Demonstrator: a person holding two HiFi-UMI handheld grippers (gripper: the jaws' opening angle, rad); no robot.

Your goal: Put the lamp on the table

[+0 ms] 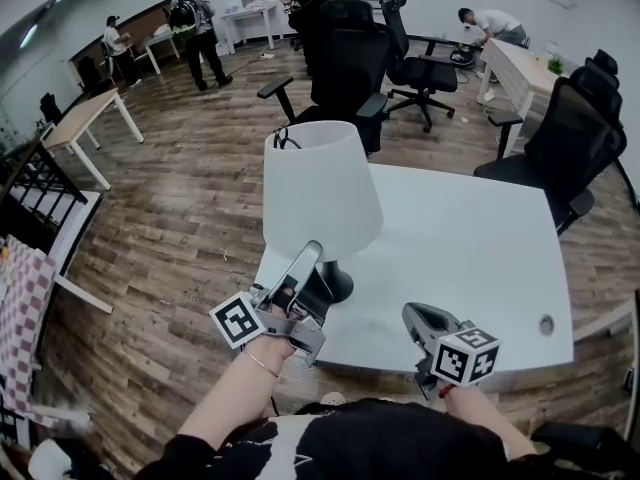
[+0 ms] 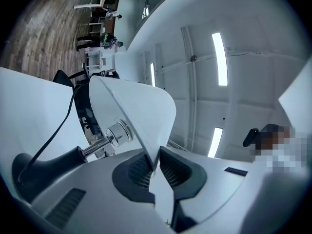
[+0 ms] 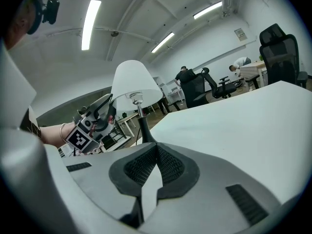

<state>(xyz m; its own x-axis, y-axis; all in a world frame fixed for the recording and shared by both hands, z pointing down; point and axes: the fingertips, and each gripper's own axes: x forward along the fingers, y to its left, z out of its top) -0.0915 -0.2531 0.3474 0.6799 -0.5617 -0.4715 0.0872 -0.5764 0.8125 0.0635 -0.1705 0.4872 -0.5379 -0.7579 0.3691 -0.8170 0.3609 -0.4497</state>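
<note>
A: Surface entry?
B: White tabletop (image 1: 470, 228) with rounded corners and a round cable port (image 1: 546, 323) near the right front corner. The lamp (image 1: 322, 193) stands upright near the left front corner. Its black base (image 1: 338, 286) rests on the tabletop and its white shade (image 1: 320, 168) sits above. A black cord (image 2: 57, 128) leads off the base.

A: Grippers?
B: The left gripper (image 1: 313, 253) points upward and pinches the lower rim of the shade between its pads. The right gripper (image 1: 412, 315) is clenched on nothing. It sits low over the front edge of the tabletop, right of the base and apart from it.

A: Room?
B: Open office with a wood-plank floor (image 1: 180, 208). Black office chairs (image 1: 345, 58) stand behind the tabletop, and another chair (image 1: 575, 138) stands at its right side. A pale wood desk (image 1: 90, 113) is on the left. At the far right a person (image 1: 495, 23) bends over a desk. Two standing people (image 1: 200, 28) are near the far wall. A checked cloth (image 1: 20, 318) shows at the left edge. Strip lights (image 3: 90, 23) run along a white ceiling.
</note>
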